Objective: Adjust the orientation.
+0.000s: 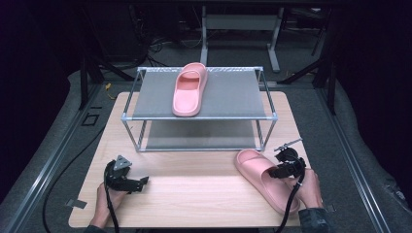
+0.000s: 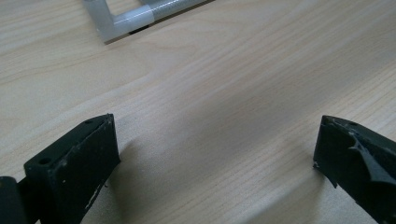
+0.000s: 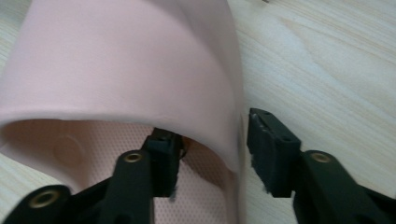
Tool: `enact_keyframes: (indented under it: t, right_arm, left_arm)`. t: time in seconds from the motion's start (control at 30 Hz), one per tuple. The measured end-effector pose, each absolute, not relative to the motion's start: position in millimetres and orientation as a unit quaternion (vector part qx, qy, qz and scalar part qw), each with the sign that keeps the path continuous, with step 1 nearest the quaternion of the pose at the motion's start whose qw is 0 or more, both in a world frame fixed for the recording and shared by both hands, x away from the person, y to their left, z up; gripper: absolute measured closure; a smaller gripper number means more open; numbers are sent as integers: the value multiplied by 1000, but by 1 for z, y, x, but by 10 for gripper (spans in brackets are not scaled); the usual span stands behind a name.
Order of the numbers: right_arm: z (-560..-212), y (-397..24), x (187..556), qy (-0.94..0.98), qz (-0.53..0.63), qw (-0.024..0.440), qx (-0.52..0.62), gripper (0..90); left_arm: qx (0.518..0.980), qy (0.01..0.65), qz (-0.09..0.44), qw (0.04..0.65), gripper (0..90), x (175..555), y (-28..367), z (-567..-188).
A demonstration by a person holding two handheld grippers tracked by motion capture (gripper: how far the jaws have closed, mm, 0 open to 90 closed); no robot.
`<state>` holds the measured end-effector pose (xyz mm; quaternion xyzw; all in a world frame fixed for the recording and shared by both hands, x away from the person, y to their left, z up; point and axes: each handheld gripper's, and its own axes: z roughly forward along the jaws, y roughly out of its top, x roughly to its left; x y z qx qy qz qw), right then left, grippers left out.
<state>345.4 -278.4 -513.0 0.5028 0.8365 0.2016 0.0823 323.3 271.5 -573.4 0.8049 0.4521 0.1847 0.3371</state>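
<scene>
Right tool (image 3: pixel 210 149) straddles slipper (image 3: pixel 130 70) strap edge, jaws not clamped; left tool (image 2: pixel 210 154) open over table (image 2: pixel 224 93).

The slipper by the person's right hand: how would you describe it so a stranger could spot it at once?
Start at the wooden table and its metal rack. In front of the rack's right end, a pink slipper lies flat on the tabletop. Its twin sits on the rack's top shelf; this one has the right gripper straddling the side of its strap, one jaw inside, one outside.
</scene>
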Motion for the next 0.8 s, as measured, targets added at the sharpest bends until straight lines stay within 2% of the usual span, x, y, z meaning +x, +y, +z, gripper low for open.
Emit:
enact_keyframes:
  t: [0.1, 0.33, 0.47, 0.63, 0.8]
  right_arm:
    - [-512, -277, 345, 836, 190, 92, 507, 595]
    - [-512, -283, 347, 832, 204, 87, 509, 726]
    - [-511, -283, 347, 836, 191, 106, 503, 795]
    - [-511, -284, 348, 842, 205, 94, 490, 817]
    - [-510, -280, 348, 853, 198, 107, 471, 822]
  left_arm:
    - [805, 452, 185, 337, 0, 323, 271, -573]
    - [804, 454, 186, 336, 1, 324, 271, -573]
    - [804, 454, 186, 336, 1, 324, 271, -573]
    - [804, 454, 187, 336, 0, 324, 271, -573]
    - [804, 455, 187, 335, 0, 324, 271, -573]
